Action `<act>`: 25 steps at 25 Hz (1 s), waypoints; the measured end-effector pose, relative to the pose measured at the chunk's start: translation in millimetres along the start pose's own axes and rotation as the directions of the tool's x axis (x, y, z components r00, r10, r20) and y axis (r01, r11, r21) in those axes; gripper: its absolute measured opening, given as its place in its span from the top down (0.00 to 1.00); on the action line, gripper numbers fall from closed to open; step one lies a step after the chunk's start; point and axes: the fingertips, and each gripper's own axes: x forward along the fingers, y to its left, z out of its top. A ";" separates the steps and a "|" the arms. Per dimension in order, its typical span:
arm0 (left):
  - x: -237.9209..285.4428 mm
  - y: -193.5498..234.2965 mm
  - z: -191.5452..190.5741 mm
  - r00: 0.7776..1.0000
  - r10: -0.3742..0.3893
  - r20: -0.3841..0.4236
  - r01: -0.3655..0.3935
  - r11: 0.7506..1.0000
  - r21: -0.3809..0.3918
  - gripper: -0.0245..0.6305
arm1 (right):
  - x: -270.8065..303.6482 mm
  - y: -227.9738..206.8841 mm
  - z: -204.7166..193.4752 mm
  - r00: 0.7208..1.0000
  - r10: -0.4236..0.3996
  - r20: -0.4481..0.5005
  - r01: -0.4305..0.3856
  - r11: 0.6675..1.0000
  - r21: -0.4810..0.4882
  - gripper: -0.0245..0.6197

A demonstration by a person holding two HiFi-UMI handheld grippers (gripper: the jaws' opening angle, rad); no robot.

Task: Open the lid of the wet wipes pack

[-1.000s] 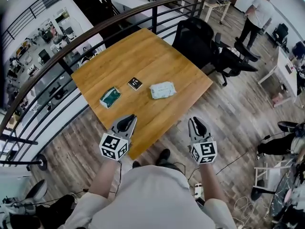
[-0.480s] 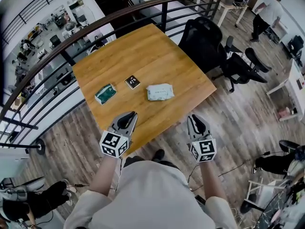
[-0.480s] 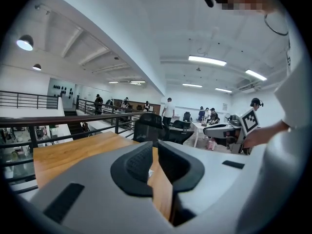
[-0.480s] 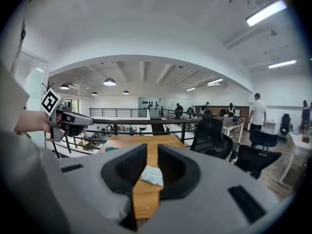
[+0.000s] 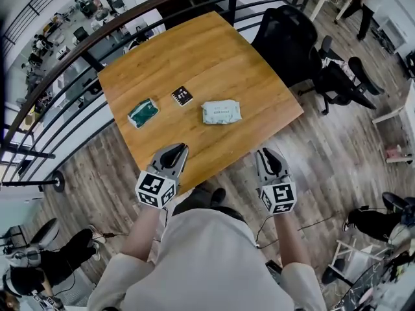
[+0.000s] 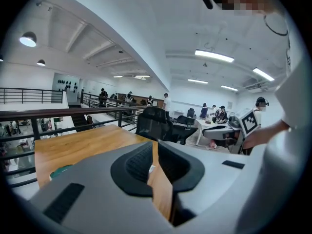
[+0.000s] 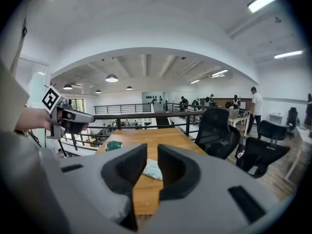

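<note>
Two grippers hung short of the wipes pack, both empty

Nearest the camera, the left gripper (image 5: 174,151) and the right gripper (image 5: 268,155) were held side by side over the near edge of the wooden table (image 5: 194,50), both pointing away from the person. Each gripper's own view showed its jaws a narrow gap apart, with nothing between them but bare tabletop beyond.

Further in, the wet wipes pack (image 5: 221,112) lay flat on the table, well apart from both grippers and ahead of the space between them. Its long axis ran across the head view from left to right, with the right end tipped slightly toward the far side. Its lid was too small to make out. Left of it sat a small dark square card (image 5: 182,96), and further left a green packet (image 5: 142,113). Beyond the table ran a dark railing (image 5: 78,57), and black office chairs (image 5: 285,37) stood off its far right corner
</note>
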 end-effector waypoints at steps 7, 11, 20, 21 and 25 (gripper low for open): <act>25.0 22.2 -4.8 0.999 -0.035 -0.025 0.035 0.999 0.001 0.92 | 24.7 -2.9 -6.7 0.999 -0.010 -0.038 0.010 1.000 0.006 0.88; 49.1 38.2 -12.0 0.996 -0.073 -0.053 0.075 0.997 0.033 0.92 | 45.3 -7.2 -12.6 0.997 -0.029 -0.070 0.029 1.000 0.004 0.88; 97.2 77.7 -44.0 0.982 -0.142 -0.127 0.154 0.984 0.086 0.92 | 107.8 -10.9 -42.5 0.988 -0.051 -0.146 0.054 0.998 0.016 0.88; 102.4 81.5 -48.1 0.980 -0.148 -0.136 0.161 0.983 0.091 0.92 | 115.6 -11.5 -46.4 0.987 -0.052 -0.153 0.055 0.998 0.019 0.88; 121.3 91.4 -64.6 0.970 -0.178 -0.166 0.199 0.973 0.118 0.92 | 144.1 -9.9 -64.3 0.980 -0.049 -0.190 0.055 0.998 0.023 0.88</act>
